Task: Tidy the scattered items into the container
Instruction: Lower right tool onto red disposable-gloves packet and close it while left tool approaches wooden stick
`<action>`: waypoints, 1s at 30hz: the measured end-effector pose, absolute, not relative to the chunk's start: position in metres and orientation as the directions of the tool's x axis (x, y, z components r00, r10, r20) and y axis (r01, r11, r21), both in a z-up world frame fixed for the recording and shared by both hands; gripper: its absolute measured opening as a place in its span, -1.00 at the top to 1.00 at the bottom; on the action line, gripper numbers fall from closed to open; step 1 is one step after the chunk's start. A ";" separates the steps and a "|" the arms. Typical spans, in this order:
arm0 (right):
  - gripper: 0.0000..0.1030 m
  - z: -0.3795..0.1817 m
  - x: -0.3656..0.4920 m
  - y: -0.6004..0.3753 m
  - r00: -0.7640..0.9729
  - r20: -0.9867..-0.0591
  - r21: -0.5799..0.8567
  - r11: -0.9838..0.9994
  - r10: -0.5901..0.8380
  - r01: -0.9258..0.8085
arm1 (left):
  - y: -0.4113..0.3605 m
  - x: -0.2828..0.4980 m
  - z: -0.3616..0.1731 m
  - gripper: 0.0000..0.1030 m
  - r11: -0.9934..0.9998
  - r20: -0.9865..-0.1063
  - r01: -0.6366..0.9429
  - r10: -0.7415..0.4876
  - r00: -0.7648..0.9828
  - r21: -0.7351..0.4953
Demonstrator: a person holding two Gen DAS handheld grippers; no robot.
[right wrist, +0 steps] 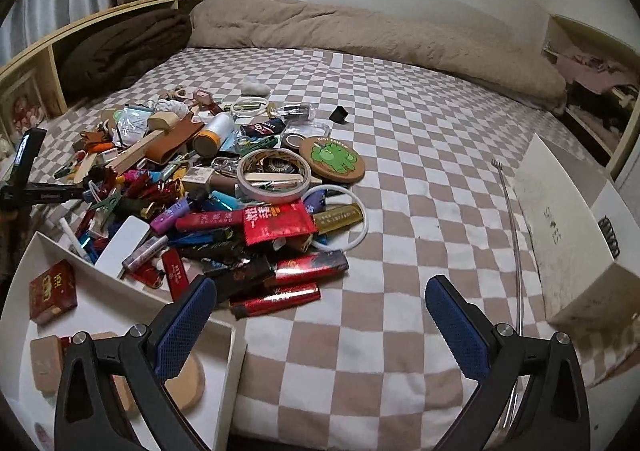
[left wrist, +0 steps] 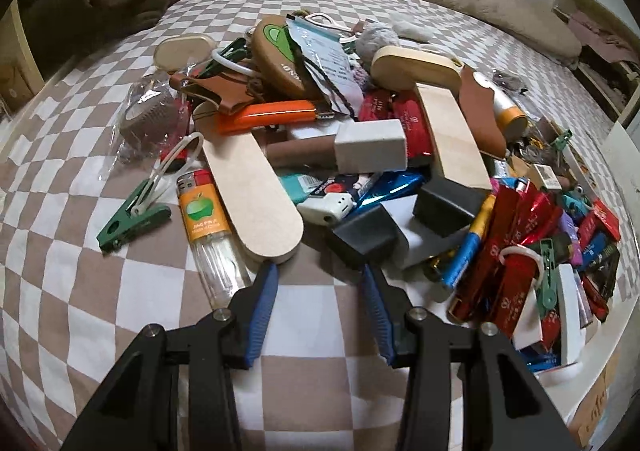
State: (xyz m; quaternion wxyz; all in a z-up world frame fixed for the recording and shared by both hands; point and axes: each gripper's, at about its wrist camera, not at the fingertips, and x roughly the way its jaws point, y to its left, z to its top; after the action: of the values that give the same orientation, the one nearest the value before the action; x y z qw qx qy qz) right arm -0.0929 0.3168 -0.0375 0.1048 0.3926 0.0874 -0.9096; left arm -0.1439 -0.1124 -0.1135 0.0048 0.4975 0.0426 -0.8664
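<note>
Left wrist view: left claw (left wrist: 320, 271) partly open, empty, near wooden paddle (left wrist: 256, 187) on checkered bed (left wrist: 80, 291). Right claw (right wrist: 320, 299) wide open, empty, beside white container (right wrist: 120, 303).

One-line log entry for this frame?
phase: approach | left gripper: open, empty | right gripper: open, empty | white box: partly filled | pile: on bed

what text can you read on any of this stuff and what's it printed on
"JING PIN" on the orange apple lighter.
"BEST FRIEND" on the round cork coaster with the green animal.
"SKYLAND", under Chinese characters, on the red bar.
Chinese characters on the red packet; too blurred to quote.
Print on the clear plastic pouch, the other red wrappers and the white box lid is too small or blurred.
</note>
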 end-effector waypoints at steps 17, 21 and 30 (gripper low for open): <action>-1.00 -0.068 -0.166 0.278 -0.531 -0.830 -0.082 -0.905 -0.171 0.419 | -0.155 -0.127 -0.112 -0.85 -0.971 -0.823 0.218 -0.206 -0.530 0.103; -1.00 -0.078 -0.180 0.265 -0.499 -0.848 -0.085 -0.885 -0.178 0.459 | -0.138 -0.118 -0.113 -0.85 -0.983 -0.808 0.137 -0.177 -0.562 0.121; -0.99 -0.092 -0.212 0.253 -0.449 -0.878 -0.083 -0.871 -0.167 0.485 | -0.123 -0.129 -0.116 -0.85 -0.998 -0.811 0.026 -0.061 -0.582 0.057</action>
State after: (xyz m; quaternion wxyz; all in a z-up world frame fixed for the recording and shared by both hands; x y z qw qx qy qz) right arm -0.2117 0.2528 -0.0923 0.1949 0.4876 0.1632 -0.8352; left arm -0.1290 -0.1230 -0.1162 0.0244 0.4563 -0.0193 -0.8893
